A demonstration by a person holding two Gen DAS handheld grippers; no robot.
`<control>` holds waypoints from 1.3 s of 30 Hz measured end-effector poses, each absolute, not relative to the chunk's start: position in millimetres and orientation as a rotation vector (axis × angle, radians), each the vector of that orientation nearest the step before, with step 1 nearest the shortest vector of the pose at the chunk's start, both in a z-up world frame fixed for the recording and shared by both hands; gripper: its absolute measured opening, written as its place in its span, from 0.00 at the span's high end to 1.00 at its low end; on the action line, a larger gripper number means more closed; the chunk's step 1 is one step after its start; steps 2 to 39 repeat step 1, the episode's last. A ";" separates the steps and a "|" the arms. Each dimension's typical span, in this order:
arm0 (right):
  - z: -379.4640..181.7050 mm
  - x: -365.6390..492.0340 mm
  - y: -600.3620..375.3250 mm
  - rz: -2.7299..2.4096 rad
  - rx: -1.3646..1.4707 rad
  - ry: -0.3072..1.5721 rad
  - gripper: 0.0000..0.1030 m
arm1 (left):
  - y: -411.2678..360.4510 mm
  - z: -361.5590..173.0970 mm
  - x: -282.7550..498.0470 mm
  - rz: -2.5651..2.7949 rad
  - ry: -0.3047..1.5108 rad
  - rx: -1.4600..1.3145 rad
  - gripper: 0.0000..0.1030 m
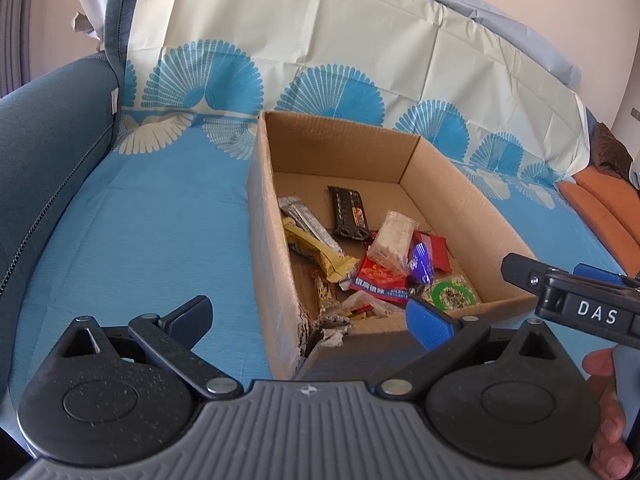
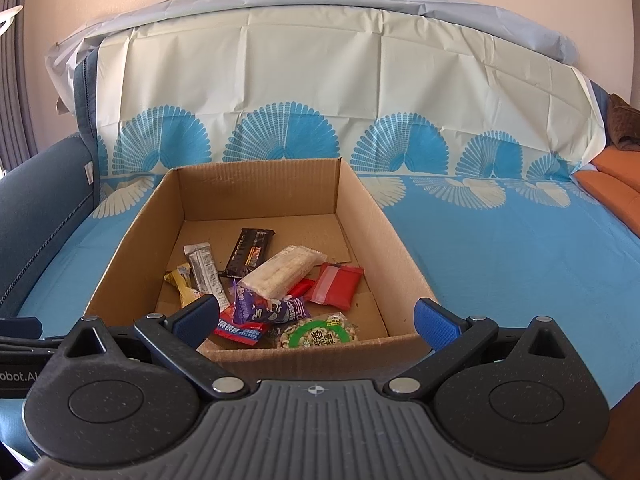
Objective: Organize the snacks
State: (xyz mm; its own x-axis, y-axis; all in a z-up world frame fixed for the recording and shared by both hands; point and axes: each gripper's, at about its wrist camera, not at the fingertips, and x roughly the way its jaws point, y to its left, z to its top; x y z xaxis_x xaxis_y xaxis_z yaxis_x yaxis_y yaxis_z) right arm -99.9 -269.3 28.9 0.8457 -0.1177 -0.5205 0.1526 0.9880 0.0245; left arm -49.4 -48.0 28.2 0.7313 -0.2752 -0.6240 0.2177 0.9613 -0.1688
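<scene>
Blue cloth [image 2: 500,248] with white and blue fan motifs covers a sofa seat and runs up its backrest; a dark blue armrest [image 1: 52,152] bounds the seat on one side and an orange cushion [image 2: 612,188] lies at the far end.

Cardboard box [image 2: 400,248] sits on the cloth, top open, no flaps standing. Its near corner is torn and crushed, as seen from the left wrist view. All snacks in sight lie inside the box, gathered toward the near end; the far part of the floor is bare.

Contents noted: a dark bar wrapper [image 2: 250,252] farthest back; a silver stick pack [image 2: 204,276] lying over a yellow packet [image 2: 182,286] by the side wall; a clear-wrapped pale rice bar [image 2: 284,270] resting on top of the pile; a red pouch [image 2: 336,284] beside it; a purple wrapper [image 2: 268,306] and a red printed packet [image 2: 236,326] beneath; a green-ringed nut pack [image 2: 316,334] against the near wall.

Left gripper [image 1: 308,316] hovers at the torn corner, fingers spread wide, nothing between them. Right gripper [image 2: 316,316] hovers over the near wall, fingers likewise spread and empty. A hand [image 1: 608,412] shows at the edge of the left wrist view, beside the right gripper's body.
</scene>
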 end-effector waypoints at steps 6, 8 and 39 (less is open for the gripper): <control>30.9 -101.0 -270.7 -0.144 0.078 0.534 0.01 | -47.5 28.8 -48.7 -0.272 0.698 -0.088 0.00; 30.9 -101.0 -270.7 -0.144 0.078 0.534 0.01 | -47.5 28.8 -48.7 -0.272 0.698 -0.088 0.00; 30.9 -101.0 -270.7 -0.144 0.078 0.534 0.01 | -47.5 28.8 -48.7 -0.272 0.698 -0.088 0.00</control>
